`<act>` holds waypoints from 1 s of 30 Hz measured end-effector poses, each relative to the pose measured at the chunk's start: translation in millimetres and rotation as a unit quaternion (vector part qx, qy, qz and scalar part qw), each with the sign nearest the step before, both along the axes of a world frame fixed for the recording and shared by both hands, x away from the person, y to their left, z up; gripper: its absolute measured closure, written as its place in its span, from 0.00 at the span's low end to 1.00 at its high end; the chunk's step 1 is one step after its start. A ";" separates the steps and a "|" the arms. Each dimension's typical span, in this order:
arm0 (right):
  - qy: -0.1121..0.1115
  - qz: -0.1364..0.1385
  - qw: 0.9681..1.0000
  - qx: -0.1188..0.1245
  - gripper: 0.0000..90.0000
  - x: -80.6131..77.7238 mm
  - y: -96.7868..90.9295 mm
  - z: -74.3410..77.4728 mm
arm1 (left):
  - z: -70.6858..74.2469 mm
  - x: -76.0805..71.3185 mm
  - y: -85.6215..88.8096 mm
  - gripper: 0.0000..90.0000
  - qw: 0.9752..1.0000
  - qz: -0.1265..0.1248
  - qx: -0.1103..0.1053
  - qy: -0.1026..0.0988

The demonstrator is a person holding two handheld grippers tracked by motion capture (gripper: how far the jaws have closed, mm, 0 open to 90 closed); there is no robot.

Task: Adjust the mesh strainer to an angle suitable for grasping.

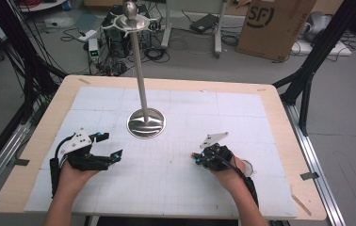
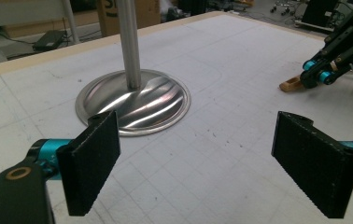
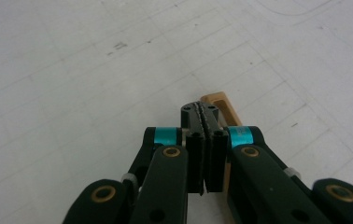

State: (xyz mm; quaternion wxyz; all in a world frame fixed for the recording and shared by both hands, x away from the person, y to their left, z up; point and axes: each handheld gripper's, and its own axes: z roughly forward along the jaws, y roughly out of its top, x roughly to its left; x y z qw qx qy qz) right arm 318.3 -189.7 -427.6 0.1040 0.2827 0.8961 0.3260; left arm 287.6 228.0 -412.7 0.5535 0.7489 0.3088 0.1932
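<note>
**Small tan ring being pinched beside the steel stand**

Nearest the lens in the right gripper view, the right gripper is being held with its jaws pressed together on a small tan ring, which is being kept low over the white mat; only its looped end is being shown past the black pads. In the left gripper view the same ring is being seen poking from that gripper's tip, close to the mat. The left gripper is being held wide apart and empty, aimed at the round base of the steel stand, probably so it can steady the stand. In the high view the stand's tall post is being shown rising mid-tabletop, between and beyond both hands; the ring is likely being readied for hanging on the hooks at its top.
</note>
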 end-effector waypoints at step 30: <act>-0.023 -0.028 0.997 0.068 0.90 -2.0 -26.5 16.9 | 0.8 -0.2 1.6 0.18 1.000 -0.001 -0.001 -0.003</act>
